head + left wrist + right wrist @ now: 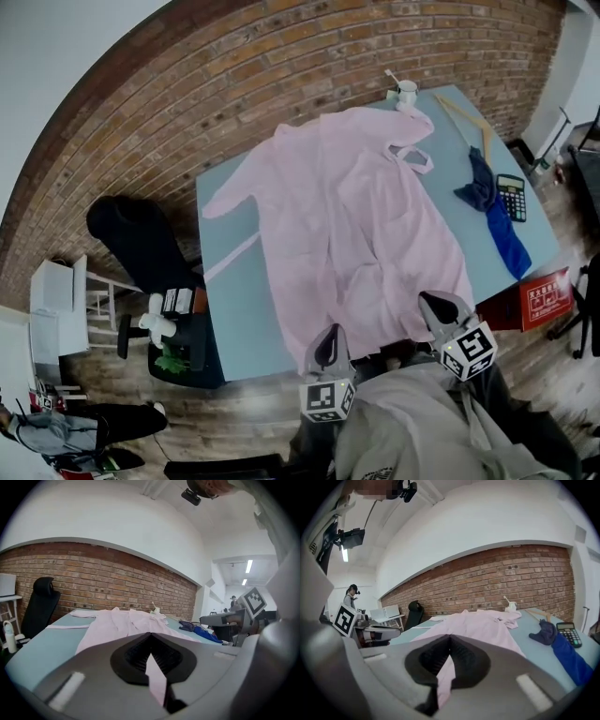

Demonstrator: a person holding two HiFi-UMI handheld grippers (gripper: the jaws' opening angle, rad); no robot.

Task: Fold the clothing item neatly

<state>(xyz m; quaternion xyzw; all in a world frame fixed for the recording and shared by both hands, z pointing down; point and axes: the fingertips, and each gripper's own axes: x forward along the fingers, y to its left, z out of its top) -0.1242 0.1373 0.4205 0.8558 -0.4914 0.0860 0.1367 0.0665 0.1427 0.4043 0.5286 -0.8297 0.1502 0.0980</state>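
Garment (pixel 356 206), pale pink, lies spread across the table (pixel 234 281), sleeves out, collar at the far end near a white cup (pixel 406 91). Your left gripper (pixel 328 345) is clamped on the near hem. Your right gripper (pixel 434 307) is clamped on the same hem, further right. Blue cloth (pixel 497 216) and calculator (pixel 511 197) sit beside the garment, apart from it.

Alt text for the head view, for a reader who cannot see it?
A pink garment lies spread on a light blue table, its near hem pinched in the shut left gripper and right gripper. A blue cloth and a calculator lie on the table's right side.
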